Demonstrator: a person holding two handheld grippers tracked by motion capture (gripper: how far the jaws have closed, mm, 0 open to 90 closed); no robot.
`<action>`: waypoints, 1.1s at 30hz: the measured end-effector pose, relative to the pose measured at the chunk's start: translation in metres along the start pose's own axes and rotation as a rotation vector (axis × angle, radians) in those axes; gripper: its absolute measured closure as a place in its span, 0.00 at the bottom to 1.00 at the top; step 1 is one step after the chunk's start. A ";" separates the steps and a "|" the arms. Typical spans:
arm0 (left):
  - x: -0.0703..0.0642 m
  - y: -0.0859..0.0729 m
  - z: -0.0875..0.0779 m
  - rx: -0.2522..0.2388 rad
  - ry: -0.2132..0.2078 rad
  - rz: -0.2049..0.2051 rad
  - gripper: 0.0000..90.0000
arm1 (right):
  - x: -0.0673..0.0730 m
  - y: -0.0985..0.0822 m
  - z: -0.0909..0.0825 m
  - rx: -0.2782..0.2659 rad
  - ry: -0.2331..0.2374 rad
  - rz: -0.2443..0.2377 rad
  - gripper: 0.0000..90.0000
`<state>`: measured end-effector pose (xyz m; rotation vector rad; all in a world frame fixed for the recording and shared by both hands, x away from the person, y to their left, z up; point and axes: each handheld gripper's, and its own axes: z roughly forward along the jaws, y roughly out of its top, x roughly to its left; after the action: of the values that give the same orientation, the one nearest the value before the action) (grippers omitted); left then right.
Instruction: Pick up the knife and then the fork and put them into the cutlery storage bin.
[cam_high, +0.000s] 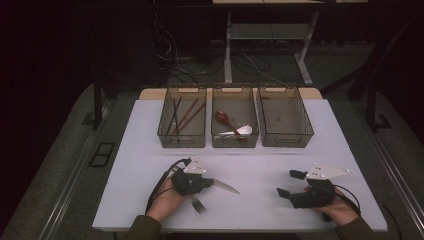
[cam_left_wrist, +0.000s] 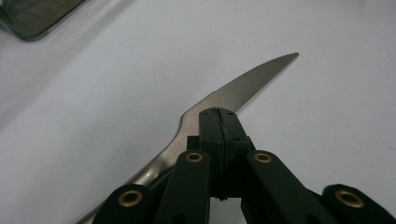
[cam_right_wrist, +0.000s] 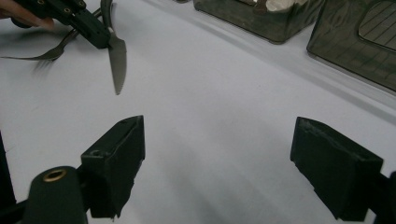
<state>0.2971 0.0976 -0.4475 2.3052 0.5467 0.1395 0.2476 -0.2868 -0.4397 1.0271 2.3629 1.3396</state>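
Two hands come in from the near edge of the white worktop (cam_high: 150, 130), each carrying a black claw. The left claw (cam_high: 209, 183) lies low and level, pointing across toward the right, with the person's left hand (cam_high: 167, 197) wrapped round its body and a cable looping off behind. Its jaws are pressed together on a knife (cam_left_wrist: 243, 86), pinching it where the handle meets the blade. The knife is polished steel, with a curved handle and a tapering blade serrated along one edge; the blade sticks out past the jaws, just above the worktop, in the near middle of the surface. Just beside that hand, nearer the front edge, a metal fork (cam_high: 198, 204) lies flat; whether it touches the hand is hard to tell in the dim high view.

The right claw (cam_high: 290, 184) rests at the near right, held by the right hand (cam_high: 340, 207) and aimed left toward the knife. Its two blocky, matte black jaws stand wide apart with only bare worktop between them, gripping nothing.

At the far side stand three smoky, translucent plastic bins in a row, rectangular with ribbed floors. The left bin (cam_high: 182, 140) holds slender chopsticks (cam_high: 186, 115), the middle bin (cam_high: 235, 141) a reddish-brown spoon (cam_high: 223, 118) and a white spoon (cam_high: 241, 131), and the right bin (cam_high: 285, 140) stands beside it.
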 end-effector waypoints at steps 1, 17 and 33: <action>0.001 0.001 0.001 0.004 0.002 0.004 0.99 | 0.000 0.000 0.000 0.000 0.001 -0.001 0.20; 0.024 0.019 0.019 -0.020 0.030 -0.020 0.99 | 0.001 0.000 0.001 0.004 -0.005 -0.011 0.20; 0.032 0.028 0.017 -0.029 0.005 -0.027 0.92 | 0.001 0.000 0.001 0.010 0.000 -0.022 0.20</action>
<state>0.3401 0.0825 -0.4426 2.2691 0.5741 0.1399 0.2469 -0.2857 -0.4403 1.0013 2.3764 1.3220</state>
